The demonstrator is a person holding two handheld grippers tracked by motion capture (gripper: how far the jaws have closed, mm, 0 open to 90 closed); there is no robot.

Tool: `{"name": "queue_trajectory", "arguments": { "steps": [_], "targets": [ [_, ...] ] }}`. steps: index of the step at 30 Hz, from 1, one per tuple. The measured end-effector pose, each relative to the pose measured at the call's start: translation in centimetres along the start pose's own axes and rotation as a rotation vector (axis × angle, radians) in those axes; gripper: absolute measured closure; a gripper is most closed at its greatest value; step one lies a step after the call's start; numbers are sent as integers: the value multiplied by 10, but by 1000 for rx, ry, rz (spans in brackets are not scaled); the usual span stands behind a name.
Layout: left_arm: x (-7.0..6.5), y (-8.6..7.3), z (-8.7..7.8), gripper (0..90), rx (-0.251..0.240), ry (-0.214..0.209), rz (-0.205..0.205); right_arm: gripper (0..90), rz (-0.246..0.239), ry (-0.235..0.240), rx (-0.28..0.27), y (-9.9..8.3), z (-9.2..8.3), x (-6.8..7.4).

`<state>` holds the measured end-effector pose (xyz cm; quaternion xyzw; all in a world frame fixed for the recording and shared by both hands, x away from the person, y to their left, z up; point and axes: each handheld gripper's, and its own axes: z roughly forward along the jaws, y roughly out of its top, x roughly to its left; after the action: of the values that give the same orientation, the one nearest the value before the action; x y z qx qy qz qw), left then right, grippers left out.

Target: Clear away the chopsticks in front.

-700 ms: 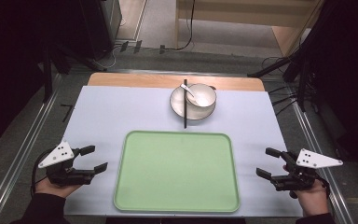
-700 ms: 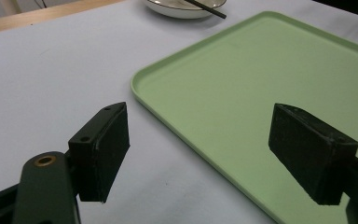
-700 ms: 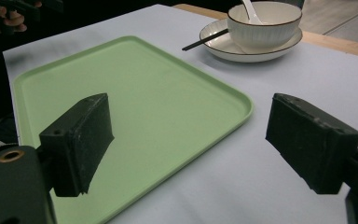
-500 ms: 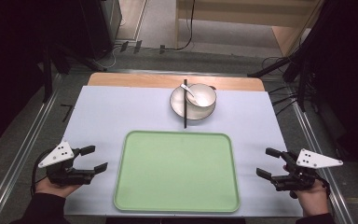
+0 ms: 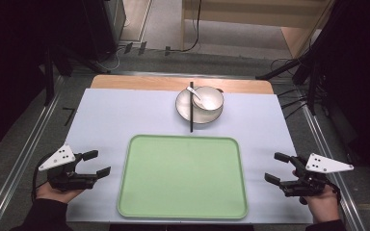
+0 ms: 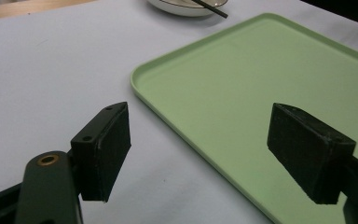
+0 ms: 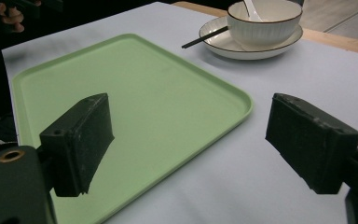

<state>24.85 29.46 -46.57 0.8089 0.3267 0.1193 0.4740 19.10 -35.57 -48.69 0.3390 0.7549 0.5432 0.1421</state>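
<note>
Black jaws of my left gripper (image 5: 95, 162) stand apart, empty, left of one green tray (image 5: 183, 175). Beyond it, one plate (image 5: 185, 108) carries one bowl (image 5: 211, 97), one spoon (image 5: 193, 93), one chopstick (image 5: 191, 113). My right gripper (image 5: 278, 167) gapes empty at the right.

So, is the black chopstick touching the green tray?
Apart. In the high view, the chopstick tip ends on the white table short of the tray rim.

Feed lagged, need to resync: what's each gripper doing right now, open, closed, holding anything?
Left gripper: open, holding nothing, beside the green tray.
Right gripper: open, holding nothing, at the tray's other side.
</note>
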Motion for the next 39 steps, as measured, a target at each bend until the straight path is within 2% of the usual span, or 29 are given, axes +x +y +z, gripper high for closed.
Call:
{"name": "queue_trajectory", "arguments": {
  "steps": [20,26,31,36,37,39],
  "targets": [
    [0,0,0,220,-9,15,-8,151,-4,4,7,0,0,0],
    [-1,0,2,217,-5,16,-39,150,-4,8,8,0,1,1],
    [-3,0,3,240,-11,-7,-35,151,-4,7,9,0,1,1],
    [-4,0,5,248,-8,2,-26,150,-4,7,10,0,1,1],
    [-4,0,5,279,-10,9,-25,151,-8,5,11,0,1,1],
    [-4,1,5,283,-6,15,-33,151,-7,6,12,0,1,1]
  ]
}}
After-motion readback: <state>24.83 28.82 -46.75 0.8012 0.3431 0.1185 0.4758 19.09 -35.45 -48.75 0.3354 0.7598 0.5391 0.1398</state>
